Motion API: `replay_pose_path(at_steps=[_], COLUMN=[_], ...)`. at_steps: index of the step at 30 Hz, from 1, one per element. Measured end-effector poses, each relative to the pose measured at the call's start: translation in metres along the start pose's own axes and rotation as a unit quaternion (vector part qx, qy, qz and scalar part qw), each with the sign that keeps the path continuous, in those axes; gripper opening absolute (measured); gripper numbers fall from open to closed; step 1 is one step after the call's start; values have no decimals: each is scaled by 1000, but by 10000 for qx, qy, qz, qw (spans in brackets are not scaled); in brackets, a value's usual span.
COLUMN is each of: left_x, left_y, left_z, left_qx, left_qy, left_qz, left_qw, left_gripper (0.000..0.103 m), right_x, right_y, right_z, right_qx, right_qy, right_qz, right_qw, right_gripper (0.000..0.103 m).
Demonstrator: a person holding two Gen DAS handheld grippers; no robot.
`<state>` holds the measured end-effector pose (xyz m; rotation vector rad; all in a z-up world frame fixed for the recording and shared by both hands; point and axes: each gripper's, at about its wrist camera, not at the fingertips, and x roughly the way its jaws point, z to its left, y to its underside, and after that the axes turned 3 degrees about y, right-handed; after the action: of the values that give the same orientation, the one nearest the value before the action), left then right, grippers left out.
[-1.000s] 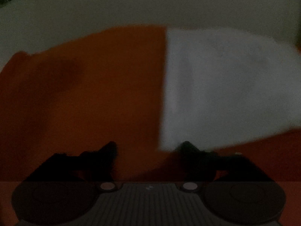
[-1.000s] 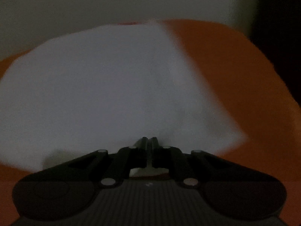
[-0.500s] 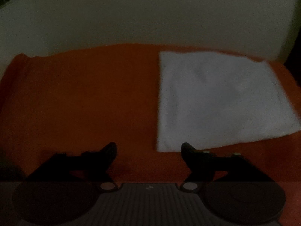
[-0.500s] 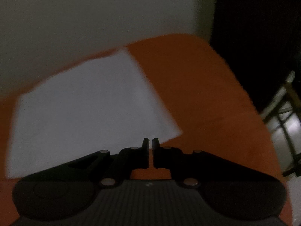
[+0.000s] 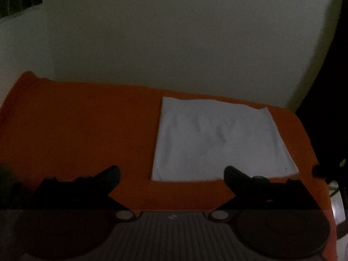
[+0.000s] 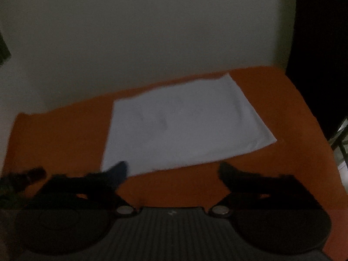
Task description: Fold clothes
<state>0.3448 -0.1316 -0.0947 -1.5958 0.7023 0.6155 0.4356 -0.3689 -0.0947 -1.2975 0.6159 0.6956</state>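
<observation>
An orange-covered worktop [image 5: 76,134] stands against a pale wall. A white garment [image 5: 219,139], folded into a flat rectangle, lies directly on its right half, with the left half showing only orange cover.

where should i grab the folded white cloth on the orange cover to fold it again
Take the flat, folded white cloth at its near corners, coming in low from the near side over the orange cover. It lies as a flat rectangle with its near edge facing both open tools, so a corner pinch can lift an edge.
</observation>
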Motion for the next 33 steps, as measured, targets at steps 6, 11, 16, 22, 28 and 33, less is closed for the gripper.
replay_pose_path(at_steps=[6,11,16,22,28,33], left_x=[-41,-118,-131,-103,-53,-32], left_y=[27,41,30,48,113,173], left_z=[0,5,0,-15,-21,1], left_qx=[485,317,379,825,1426,931], left_qy=[-607,-257,-192,-8,209,251], left_qz=[128,-512,-858,-819,-810,-463], left_qw=[9969,9979,9954,9932,9862,9943], left_gripper=[103,103,103,103,103,103], right_x=[-55,-146,-182,-157,-98,-80], right_y=[30,55,53,72,125,176], right_z=[19,9,0,-18,-38,-45], right_qx=[-532,35,-206,-756,-952,-895], right_qy=[253,65,-243,-290,-1119,-1041], right_qz=[42,-425,-841,-1238,-503,-561], right_qw=[9983,9991,9959,9890,9879,9889], right_gripper=[103,103,103,103,103,103])
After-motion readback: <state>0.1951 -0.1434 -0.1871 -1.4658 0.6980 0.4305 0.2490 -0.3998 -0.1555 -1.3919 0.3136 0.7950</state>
